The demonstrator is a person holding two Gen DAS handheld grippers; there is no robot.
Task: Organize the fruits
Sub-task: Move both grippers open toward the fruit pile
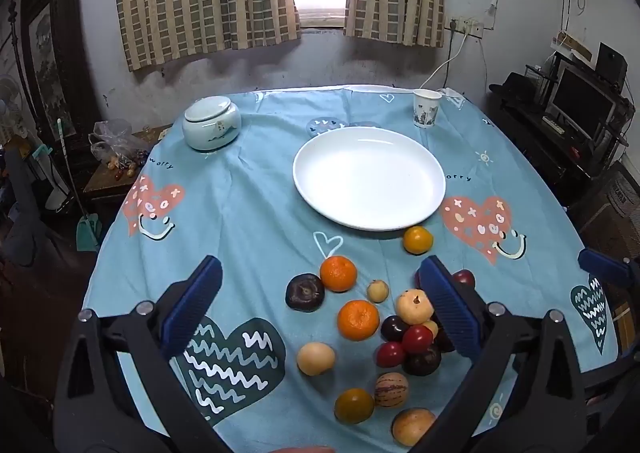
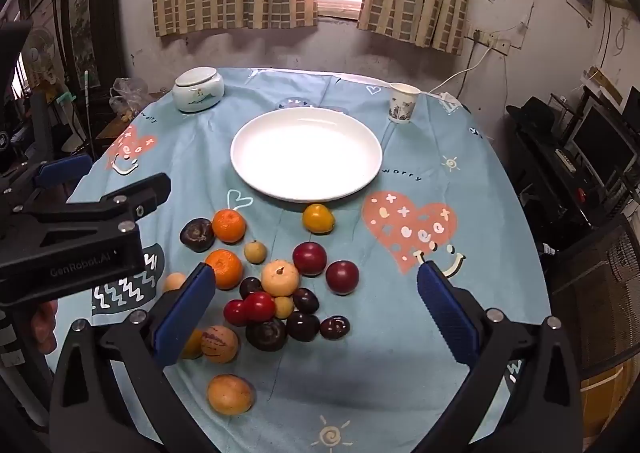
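Lying loose on the blue tablecloth (image 2: 400, 353) just short of the empty white plate (image 2: 306, 193): small round fruits (image 2: 280, 277), light, smooth-skinned, probably quick to roll. Best pinched gently across the widest part, soft plums (image 2: 342, 277) especially. Left gripper (image 1: 320, 305) and right gripper (image 2: 316, 307) both spread wide, holding nothing.

Bare plate (image 2: 306, 189) reachable; fruits (image 2: 280, 293) crowd near cloth.

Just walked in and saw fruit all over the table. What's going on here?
A person holds a claw in each hand over a pile of loose fruit on the blue tablecloth. Both the left claw and the right claw are open and hold nothing. The white plate behind the fruit is bare, so no sorting shows yet.
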